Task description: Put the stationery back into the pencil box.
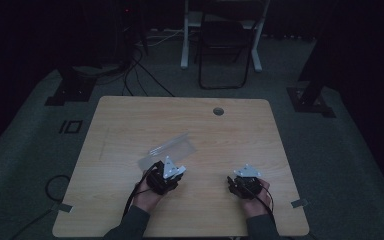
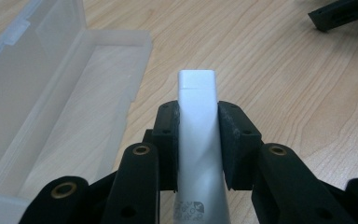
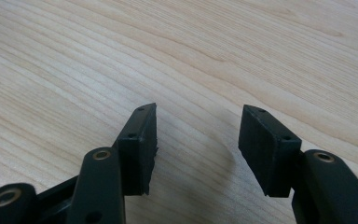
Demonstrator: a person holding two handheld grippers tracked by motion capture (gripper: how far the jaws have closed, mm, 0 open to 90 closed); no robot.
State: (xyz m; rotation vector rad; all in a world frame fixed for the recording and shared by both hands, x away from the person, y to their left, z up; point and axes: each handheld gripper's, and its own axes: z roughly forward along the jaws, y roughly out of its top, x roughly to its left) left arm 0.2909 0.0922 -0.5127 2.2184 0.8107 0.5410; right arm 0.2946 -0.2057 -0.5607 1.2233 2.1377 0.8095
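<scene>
Pinched by the left gripper (image 2: pixel 196 140), a white tube (image 2: pixel 196 121) points lengthwise straight ahead; the right gripper (image 3: pixel 196 149) gapes empty.

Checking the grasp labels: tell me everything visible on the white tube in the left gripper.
The white tube is smooth, glossy plastic by its look, with a flat squared cap at the far end and a small printed mark near the camera. It points away along the left gripper, whose black fingers press both sides. It sits above the wooden table, right of an open clear box.

My left gripper (image 1: pixel 166 172) sits just below the clear open box (image 1: pixel 169 149) — my right gripper (image 1: pixel 244 181) rests well apart on the wooden table (image 1: pixel 130 115).
</scene>
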